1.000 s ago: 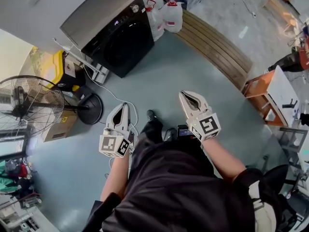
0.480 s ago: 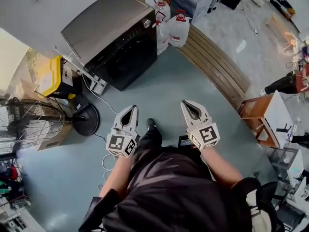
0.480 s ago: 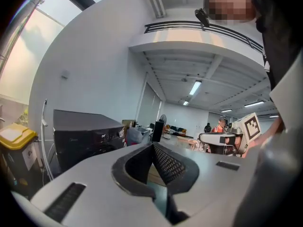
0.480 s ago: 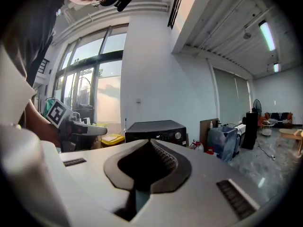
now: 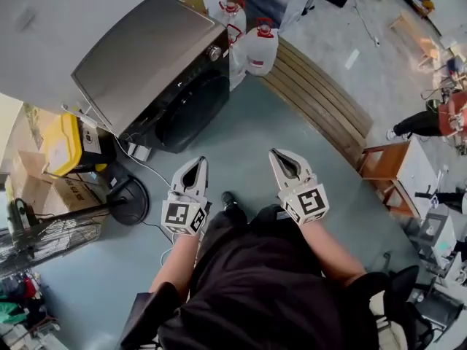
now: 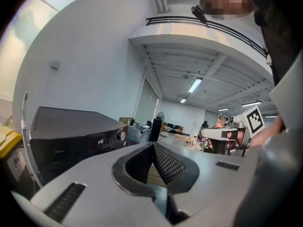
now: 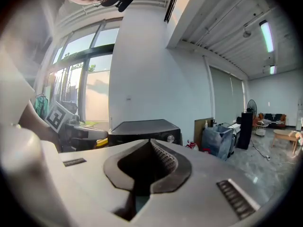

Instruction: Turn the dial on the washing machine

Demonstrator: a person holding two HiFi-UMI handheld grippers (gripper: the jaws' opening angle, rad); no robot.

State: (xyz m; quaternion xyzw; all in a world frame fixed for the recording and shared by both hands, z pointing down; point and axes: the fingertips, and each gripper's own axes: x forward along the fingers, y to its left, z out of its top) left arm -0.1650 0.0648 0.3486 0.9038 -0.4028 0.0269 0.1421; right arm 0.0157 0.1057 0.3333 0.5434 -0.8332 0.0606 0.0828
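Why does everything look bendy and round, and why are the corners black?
Head view: a wide lens curves straight lines and tips the washer. Left gripper view: black rounded corners, and the left claw looms huge up close. Right gripper view: the window glows bright, and the left edge is smeared.

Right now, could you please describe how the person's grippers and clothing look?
Both the left gripper and right gripper are pale grey tapered shells with dark ribbed pads; each carries a cube of black-and-white square markers. The person wears a black top.
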